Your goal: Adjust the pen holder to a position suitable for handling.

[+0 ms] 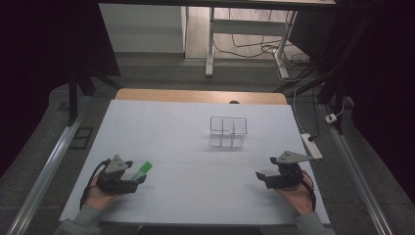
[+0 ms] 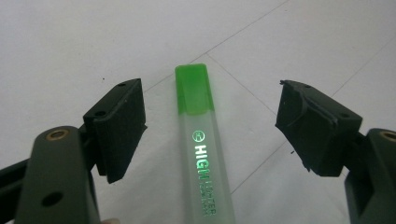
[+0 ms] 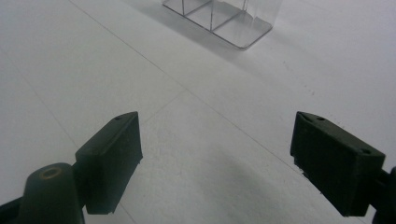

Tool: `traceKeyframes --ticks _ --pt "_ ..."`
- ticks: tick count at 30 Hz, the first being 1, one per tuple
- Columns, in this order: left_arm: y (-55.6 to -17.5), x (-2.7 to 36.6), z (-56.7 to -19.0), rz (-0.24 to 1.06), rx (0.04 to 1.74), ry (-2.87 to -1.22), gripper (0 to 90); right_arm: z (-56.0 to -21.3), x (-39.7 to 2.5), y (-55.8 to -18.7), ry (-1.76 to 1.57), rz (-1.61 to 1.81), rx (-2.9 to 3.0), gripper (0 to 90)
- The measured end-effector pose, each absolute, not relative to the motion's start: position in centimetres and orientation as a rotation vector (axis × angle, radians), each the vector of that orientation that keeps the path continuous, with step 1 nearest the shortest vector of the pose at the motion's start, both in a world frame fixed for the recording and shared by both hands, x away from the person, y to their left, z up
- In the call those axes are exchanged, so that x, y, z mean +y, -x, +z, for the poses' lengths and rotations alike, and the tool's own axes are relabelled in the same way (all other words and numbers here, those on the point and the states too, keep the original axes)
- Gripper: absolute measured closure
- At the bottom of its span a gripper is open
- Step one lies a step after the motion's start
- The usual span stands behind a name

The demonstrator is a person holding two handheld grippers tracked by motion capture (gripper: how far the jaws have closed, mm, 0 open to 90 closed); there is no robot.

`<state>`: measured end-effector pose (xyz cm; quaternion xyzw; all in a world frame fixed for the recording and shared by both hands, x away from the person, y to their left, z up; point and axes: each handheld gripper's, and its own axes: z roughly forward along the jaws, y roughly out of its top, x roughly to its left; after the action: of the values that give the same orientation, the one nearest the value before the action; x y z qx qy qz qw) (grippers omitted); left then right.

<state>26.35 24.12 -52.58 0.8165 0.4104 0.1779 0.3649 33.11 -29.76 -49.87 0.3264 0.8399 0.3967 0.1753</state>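
Lying flat on the white worktop (image 1: 195, 142) at the lower left of the high view, a green highlighter (image 2: 201, 140) was seen between the jaws of the left tool (image 2: 210, 126), which stood wide apart and touched nothing. In the left gripper view the pen ran up the middle of the frame, its green cap toward the top and its translucent barrel toward the bottom, with clear gaps on both sides. The step in hand was judged to be the grasp of this pen. For a sound grip, the tool would best be lowered until the pads flanked the barrel below the cap, kept centred so that neither pad nudged the pen sideways, and then closed squarely across the barrel rather than on the tapering cap. The right tool (image 3: 215, 163) was held at the lower right of the high view, its jaws likewise apart over bare worktop. A clear compartmented organiser (image 1: 228, 131) stood near the centre, well apart from both tools.
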Motion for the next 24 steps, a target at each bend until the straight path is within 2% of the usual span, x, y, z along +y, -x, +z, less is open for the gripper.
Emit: traceKeyframes --ticks 24 --pt "-26.38 24.17 -52.60 0.461 1.054 -2.105 23.6 -49.81 -29.41 -33.02 -0.918 1.093 2.371 19.3"
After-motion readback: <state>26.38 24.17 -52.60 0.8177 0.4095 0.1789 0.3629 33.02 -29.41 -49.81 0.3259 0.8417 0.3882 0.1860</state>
